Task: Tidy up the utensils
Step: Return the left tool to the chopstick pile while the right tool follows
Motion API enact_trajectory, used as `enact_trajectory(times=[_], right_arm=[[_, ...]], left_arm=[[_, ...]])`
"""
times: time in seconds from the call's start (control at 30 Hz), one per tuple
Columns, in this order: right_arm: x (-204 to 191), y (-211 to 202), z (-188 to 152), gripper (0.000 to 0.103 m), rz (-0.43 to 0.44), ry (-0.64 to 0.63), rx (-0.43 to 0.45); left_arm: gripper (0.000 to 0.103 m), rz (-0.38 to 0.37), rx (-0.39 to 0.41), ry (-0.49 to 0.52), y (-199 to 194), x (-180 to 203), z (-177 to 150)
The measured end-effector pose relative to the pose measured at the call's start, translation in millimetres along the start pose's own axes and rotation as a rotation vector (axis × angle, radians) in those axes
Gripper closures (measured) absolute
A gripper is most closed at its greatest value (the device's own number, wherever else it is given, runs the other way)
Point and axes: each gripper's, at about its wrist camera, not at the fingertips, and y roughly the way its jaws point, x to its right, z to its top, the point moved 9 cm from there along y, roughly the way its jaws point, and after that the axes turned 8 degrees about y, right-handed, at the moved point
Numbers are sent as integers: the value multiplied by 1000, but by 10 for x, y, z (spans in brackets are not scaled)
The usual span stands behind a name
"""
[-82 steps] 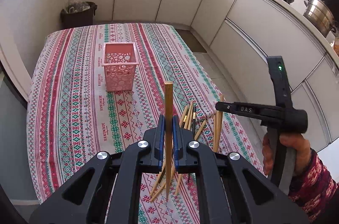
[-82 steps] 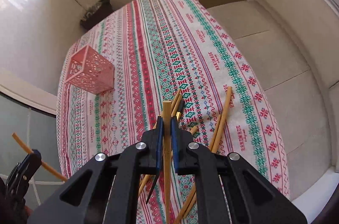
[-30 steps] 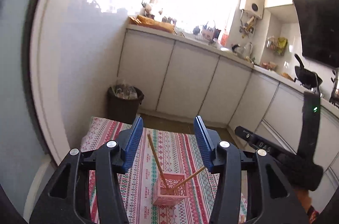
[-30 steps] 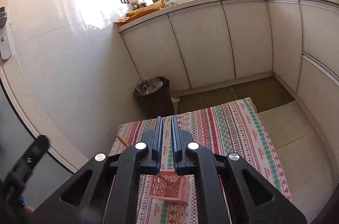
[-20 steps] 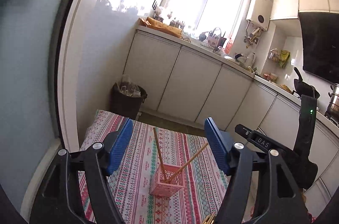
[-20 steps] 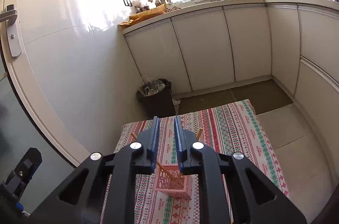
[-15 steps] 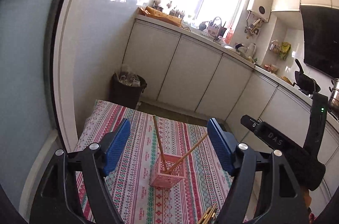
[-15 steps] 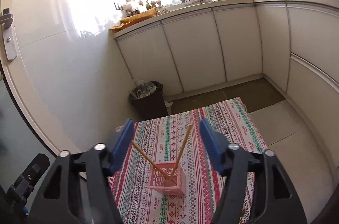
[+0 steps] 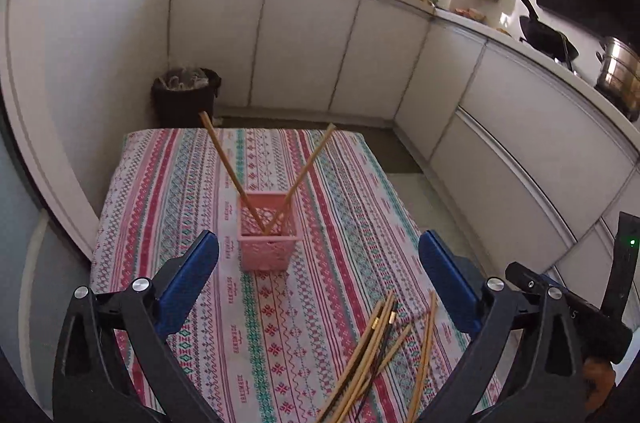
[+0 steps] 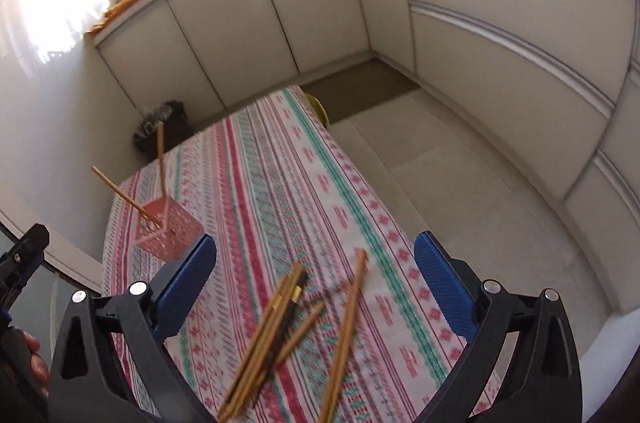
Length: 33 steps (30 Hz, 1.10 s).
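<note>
White cabinet doors point(image 9: 304, 43) curve round the back and right of my left view, with a dark bin point(image 9: 185, 95) at middle left and a black pan point(image 9: 544, 37) and steel pot point(image 9: 618, 71) on the counter at upper right. Below them a table under a woven-look cloth point(image 9: 160, 191) of red, green and white stripes fills the centre. At mid-frame stands a pink plastic basket point(image 9: 267, 243), square, with lattice walls, upright on the cloth. Two wooden chopsticks point(image 9: 228, 163) stand in it, thin and straight, their lower ends meeting inside while the tops splay into a V toward the upper left and upper right. At the lower right of the left view a loose pile of chopsticks point(image 9: 372, 351) lies flat on the cloth, long axes running mostly from the bottom edge up toward the basket; most are pale wood, some with dark or brass-coloured ends. My left gripper point(image 9: 318, 283) is spread wide, its ribbed blue pads point(image 9: 188, 279) well apart and holding nothing. In the right view my right gripper point(image 10: 314, 283) is likewise spread wide and bare, with the pile point(image 10: 276, 335) blurred between its fingers at lower centre and the basket point(image 10: 168, 231) at middle left, well apart from the pile.
</note>
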Motion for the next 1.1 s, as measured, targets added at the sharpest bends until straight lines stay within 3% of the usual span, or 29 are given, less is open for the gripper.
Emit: enact_trajectory(times=[0.17,0.37,0.4,0.53,0.67,0.83,0.93,1.03,1.1], right_arm=[[667,228,-269,7,-81,127,-170],[1081,284,-383,7,-99,194,-239],[1121,292,-392,7,-97,199,-248],[1243,308,-335,7,-94,223,-256],[1324,315,-284,7,-49,282,-279],[1412,304,-232,7,-39,307,-273],[1463,327,-202,7,-46,308,-278],[1527,321,-171,7,-41,322,-277],[1568,305,-151,7,-33,330,-276]], left_arm=[[7,-42,-159,74,385,368,-298],[9,-102,-316,164,857,799,-643],[12,-115,-353,186,949,882,-705],[51,-251,-549,262,1258,1307,-1088],[66,-278,-698,275,1567,1531,-1514],[70,-310,-735,164,1826,1661,-1550],[73,-329,-797,118,1911,1740,-1613],[81,-308,-842,121,1888,1772,-1703],[82,-312,-856,120,1815,1776,-1803]])
